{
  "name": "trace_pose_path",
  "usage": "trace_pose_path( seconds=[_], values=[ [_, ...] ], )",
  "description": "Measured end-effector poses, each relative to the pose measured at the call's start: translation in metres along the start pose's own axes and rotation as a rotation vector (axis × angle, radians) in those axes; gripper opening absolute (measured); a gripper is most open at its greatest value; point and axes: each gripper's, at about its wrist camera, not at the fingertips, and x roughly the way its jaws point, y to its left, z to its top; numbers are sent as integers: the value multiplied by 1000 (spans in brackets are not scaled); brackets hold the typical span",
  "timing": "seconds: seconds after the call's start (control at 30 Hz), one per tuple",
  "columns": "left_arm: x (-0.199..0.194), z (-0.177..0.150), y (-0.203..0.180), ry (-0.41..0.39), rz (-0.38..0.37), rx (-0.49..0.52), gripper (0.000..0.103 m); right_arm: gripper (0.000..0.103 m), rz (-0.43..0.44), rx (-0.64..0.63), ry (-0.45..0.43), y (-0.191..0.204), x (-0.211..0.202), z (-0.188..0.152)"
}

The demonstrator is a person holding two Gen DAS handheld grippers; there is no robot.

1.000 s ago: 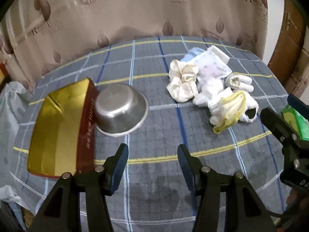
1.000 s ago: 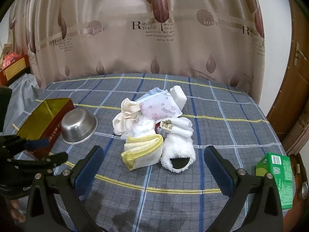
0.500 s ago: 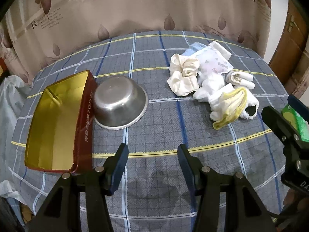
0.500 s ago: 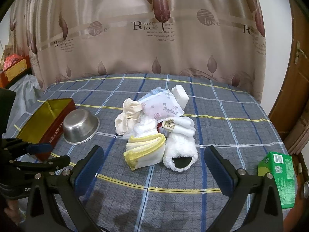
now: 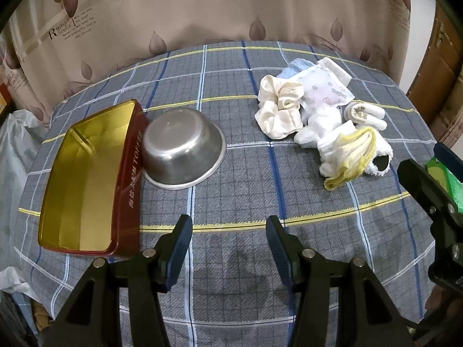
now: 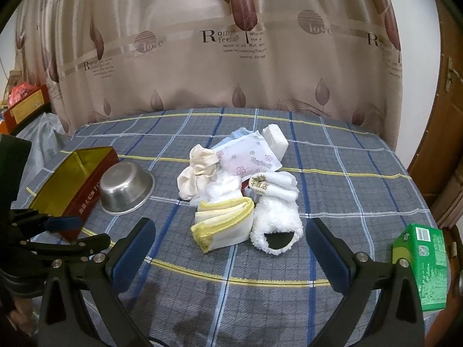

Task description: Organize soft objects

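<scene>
Both grippers hover over near edge of plaid tablecloth (image 5: 231, 179), nothing held. Left gripper (image 5: 228, 231): jaws parted moderately, empty, over bare cloth. Right gripper (image 6: 228, 240): jaws spread wide, empty, aimed at the soft pile just ahead.

Nearest right gripper, between its finger lines: yellow-trimmed folded cloth (image 6: 222, 225) and fluffy white slipper (image 6: 275, 228), side by side, touching. Behind them rolled white towel (image 6: 275, 186) with gold label, crumpled white plastic-looking bundle (image 6: 222, 186), cream scrunchie (image 6: 198, 172). Farther back, floral-print packet (image 6: 249, 159), white block (image 6: 275, 141), bit of light blue item (image 6: 237, 134) under the packet.

From left gripper, pile sits ahead and to the right, well apart. Ahead-left of it: open red tin (image 5: 86, 179) with gold interior, touching an upturned steel bowl (image 5: 182, 149) on its right.

Green box (image 6: 419, 263) at right table edge. Leaf-print curtain (image 6: 231, 57) behind.
</scene>
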Motion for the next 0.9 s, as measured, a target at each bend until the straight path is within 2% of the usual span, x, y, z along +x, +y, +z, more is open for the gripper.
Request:
trace_pose_path(
  seconds=[0.9],
  values=[
    [5,-2,-3,19,9,23,54,103,-1,2,6,-5,1,-1]
  ],
)
